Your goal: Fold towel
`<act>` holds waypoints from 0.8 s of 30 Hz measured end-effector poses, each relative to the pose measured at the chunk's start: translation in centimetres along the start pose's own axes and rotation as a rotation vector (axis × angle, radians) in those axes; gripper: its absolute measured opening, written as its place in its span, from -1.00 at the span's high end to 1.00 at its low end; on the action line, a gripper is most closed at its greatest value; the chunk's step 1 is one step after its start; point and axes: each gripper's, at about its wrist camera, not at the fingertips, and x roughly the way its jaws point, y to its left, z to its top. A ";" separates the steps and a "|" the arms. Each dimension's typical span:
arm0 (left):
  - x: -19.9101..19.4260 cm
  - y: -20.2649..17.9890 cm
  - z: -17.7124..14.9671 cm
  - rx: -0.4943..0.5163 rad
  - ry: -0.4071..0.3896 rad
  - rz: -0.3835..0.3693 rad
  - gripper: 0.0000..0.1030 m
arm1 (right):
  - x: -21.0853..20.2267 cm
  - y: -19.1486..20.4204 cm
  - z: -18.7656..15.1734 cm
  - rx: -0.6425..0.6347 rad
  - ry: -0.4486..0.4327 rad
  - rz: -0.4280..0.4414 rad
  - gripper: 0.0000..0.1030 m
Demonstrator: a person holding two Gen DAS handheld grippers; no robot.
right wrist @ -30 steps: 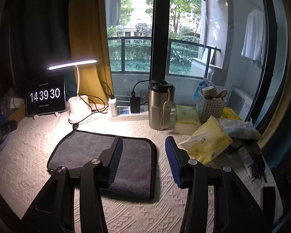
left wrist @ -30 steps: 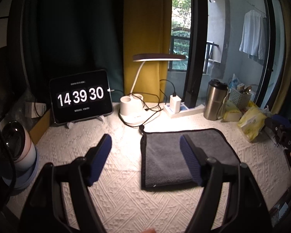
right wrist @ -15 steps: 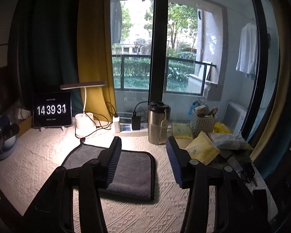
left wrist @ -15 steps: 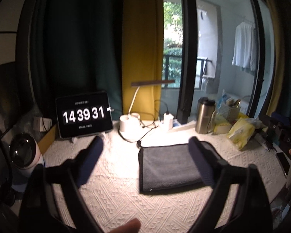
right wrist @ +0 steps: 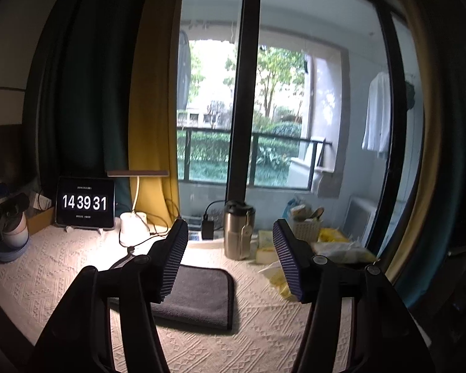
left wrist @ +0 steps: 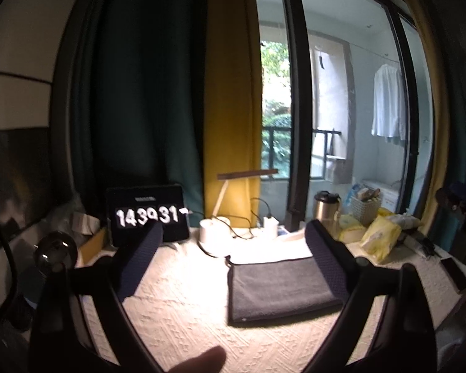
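Observation:
A dark grey towel lies folded flat on the white textured table cover; it also shows in the right wrist view. My left gripper is open and empty, held well above and in front of the towel. My right gripper is open and empty, raised above the towel's right part. Neither gripper touches the towel.
At the back stand a tablet clock, a lit desk lamp, a power strip with chargers, a steel tumbler, a small basket and yellow packets. A round device sits left.
Both grippers have lifted up and pulled back from the towel, so the view tilts toward the window. The towel lies still.

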 end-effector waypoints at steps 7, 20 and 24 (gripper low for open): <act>-1.0 -0.7 -0.7 0.026 -0.059 0.026 -0.93 | -1.1 -0.8 -1.0 0.004 -0.031 -0.021 -0.25; -1.8 -1.3 -0.8 0.022 -0.064 0.000 -0.93 | -1.2 -1.9 -1.7 0.023 -0.019 -0.046 -0.26; -1.8 -1.1 -0.9 0.017 -0.061 0.005 -0.93 | -1.2 -1.8 -1.8 0.019 -0.017 -0.045 -0.26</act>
